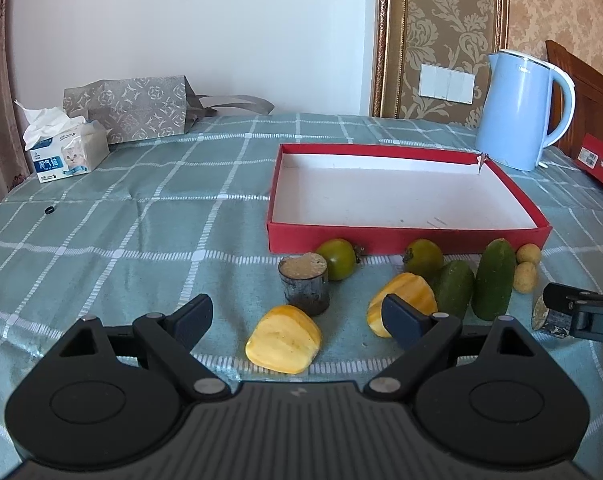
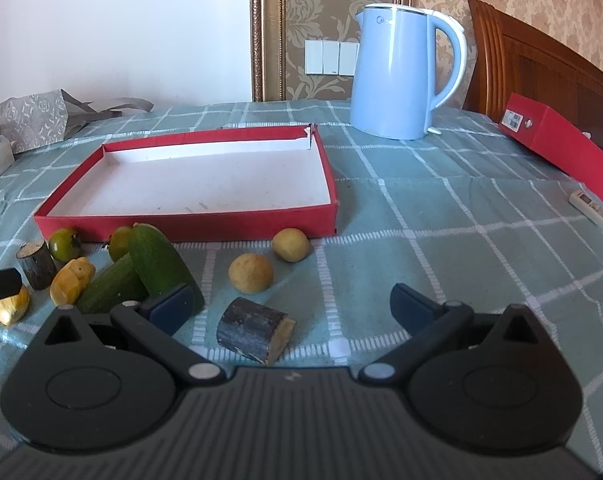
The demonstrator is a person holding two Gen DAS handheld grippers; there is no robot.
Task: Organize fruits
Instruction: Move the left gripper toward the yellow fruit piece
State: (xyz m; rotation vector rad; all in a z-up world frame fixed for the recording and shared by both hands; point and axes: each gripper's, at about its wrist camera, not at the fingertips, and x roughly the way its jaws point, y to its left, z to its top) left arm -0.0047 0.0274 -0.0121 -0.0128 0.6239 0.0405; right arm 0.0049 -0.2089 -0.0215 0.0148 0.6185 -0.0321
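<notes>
Both jaws stand spread wide and hold nothing. Left gripper (image 1: 297, 314) hovers low over the checked tablecloth (image 1: 121, 240), with a yellow fruit piece (image 1: 284, 339) between and just ahead of its fingers. Right gripper (image 2: 291, 306) likewise brackets a lying cane segment (image 2: 255, 335).

Red box (image 2: 189, 228) sits at 12 o'clock in both views, white floor bare: no fruit placed. Judged step: the very start, first pick not yet made.

Fruit lies in a row along the box's near wall. Left view: upright cane segment (image 1: 303, 288) at 12; two green tomatoes (image 1: 337, 258) (image 1: 423, 258) beyond; second yellow piece (image 1: 411, 294) at 1 o'clock; two cucumbers (image 1: 493, 278) (image 1: 453, 288) at 2; two small tan fruits (image 1: 526, 265) further right.

Next move, as judged: ease each gripper forward and down, close on the bracketed piece, lift over the low wall. The yellow pieces look soft, so a light squeeze.

Obscured:
- second yellow piece partly behind the left gripper's right finger;
- the lower cucumber's near end behind the right gripper's left finger in the right view;
- tan fruits' kind unclear.
</notes>
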